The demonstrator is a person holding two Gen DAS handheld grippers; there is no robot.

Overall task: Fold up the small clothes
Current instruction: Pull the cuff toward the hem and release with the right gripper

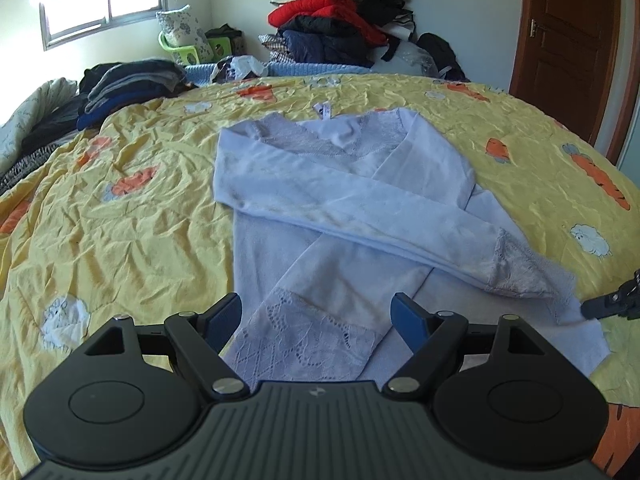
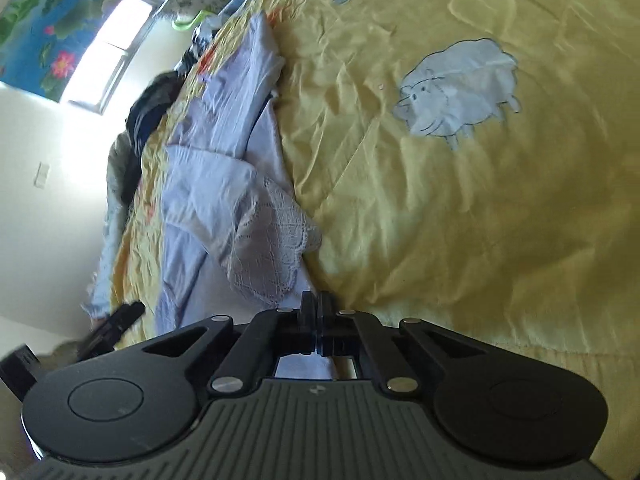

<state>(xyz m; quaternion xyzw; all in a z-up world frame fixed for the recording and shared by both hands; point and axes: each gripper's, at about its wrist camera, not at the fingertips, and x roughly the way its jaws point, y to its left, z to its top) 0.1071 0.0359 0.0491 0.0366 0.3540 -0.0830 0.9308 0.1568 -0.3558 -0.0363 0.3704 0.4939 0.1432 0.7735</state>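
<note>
A pale lilac long-sleeved top [image 1: 320, 184] with lace cuffs lies flat on the yellow bedspread [image 1: 120, 208], both sleeves folded across its body. My left gripper [image 1: 318, 316] is open just above the lower lace cuff [image 1: 308, 336] near the hem. My right gripper [image 2: 318, 304] is shut on the top's hem edge [image 2: 304, 284] beside the other lace cuff [image 2: 272, 248]; it also shows at the right edge of the left wrist view [image 1: 612, 300].
A stack of folded dark clothes [image 1: 120, 88] sits at the bed's far left. A pile of red and dark clothes [image 1: 340, 24] stands by the far wall. A brown door [image 1: 568, 40] is at the right.
</note>
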